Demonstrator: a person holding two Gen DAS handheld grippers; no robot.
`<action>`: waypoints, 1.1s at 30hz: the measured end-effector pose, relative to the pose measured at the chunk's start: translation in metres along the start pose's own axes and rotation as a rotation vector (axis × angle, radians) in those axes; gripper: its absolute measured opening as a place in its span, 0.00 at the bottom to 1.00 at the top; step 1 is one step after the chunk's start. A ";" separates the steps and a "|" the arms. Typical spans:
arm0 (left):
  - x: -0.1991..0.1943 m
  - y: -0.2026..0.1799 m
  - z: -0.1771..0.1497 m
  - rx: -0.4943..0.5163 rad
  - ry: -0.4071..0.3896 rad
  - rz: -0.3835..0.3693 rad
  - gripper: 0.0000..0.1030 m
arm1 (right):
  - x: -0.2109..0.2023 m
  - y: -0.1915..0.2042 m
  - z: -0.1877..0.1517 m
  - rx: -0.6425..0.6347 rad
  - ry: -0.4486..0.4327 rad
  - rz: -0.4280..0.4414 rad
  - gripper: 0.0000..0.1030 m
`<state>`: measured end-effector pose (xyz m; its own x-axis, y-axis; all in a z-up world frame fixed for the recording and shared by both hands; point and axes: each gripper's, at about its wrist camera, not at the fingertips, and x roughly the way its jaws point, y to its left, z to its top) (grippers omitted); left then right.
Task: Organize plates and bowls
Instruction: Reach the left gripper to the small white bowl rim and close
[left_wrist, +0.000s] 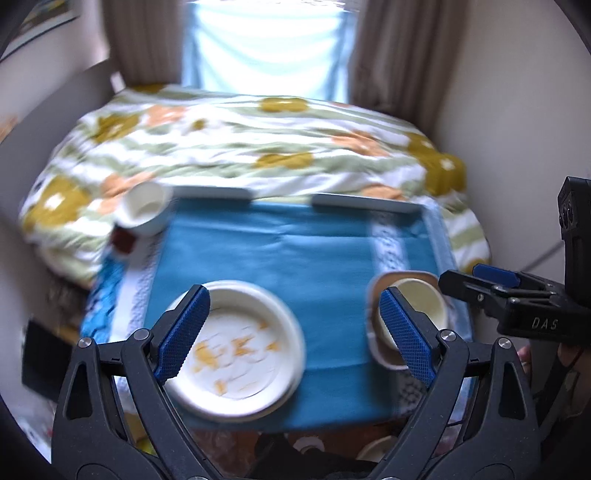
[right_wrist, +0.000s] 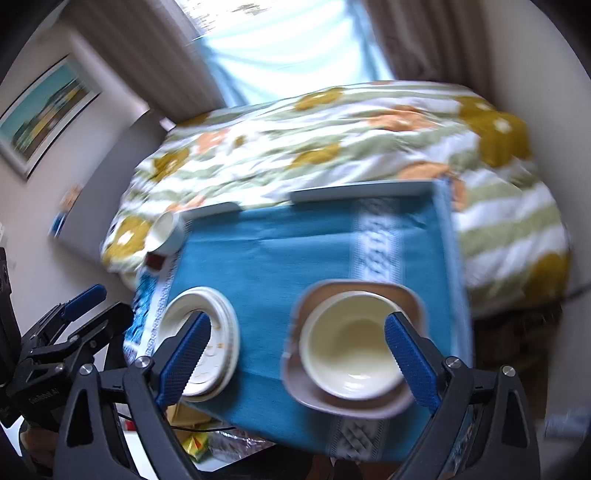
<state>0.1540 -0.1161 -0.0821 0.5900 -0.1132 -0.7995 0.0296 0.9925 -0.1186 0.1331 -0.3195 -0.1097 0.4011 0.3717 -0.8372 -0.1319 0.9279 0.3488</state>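
Note:
A stack of white plates (left_wrist: 240, 350) with orange stains lies on the blue cloth (left_wrist: 295, 243) near its front left. My left gripper (left_wrist: 295, 332) hangs above it, open and empty. At the front right a cream bowl (right_wrist: 351, 350) sits in a brown squarish plate (right_wrist: 410, 299). Over them my right gripper (right_wrist: 297, 354) stands open with nothing between its fingers. The plates (right_wrist: 218, 332) show at the left in the right wrist view, the bowl (left_wrist: 421, 295) at the right in the left wrist view. A small white bowl (left_wrist: 146, 208) lies tilted at the cloth's far left corner.
A dark red block (left_wrist: 123, 240) sits under the tilted bowl. A white tray rim (left_wrist: 365, 203) runs along the cloth's far edge. Behind it lies a flowered bed cover (left_wrist: 240, 144), then curtains and a window. Clutter lies on the floor below the table front.

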 end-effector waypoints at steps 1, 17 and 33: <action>-0.003 0.013 -0.002 -0.029 -0.006 0.018 0.90 | 0.006 0.012 0.005 -0.038 0.009 0.021 0.91; 0.016 0.235 0.025 -0.408 -0.043 0.162 0.90 | 0.125 0.206 0.101 -0.445 0.038 0.095 0.95; 0.212 0.336 0.056 -0.676 0.157 -0.044 0.46 | 0.328 0.231 0.165 -0.417 0.297 0.147 0.68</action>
<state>0.3345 0.1958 -0.2581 0.4744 -0.2090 -0.8552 -0.4879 0.7461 -0.4530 0.3833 0.0120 -0.2345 0.0854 0.4346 -0.8966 -0.5403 0.7762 0.3249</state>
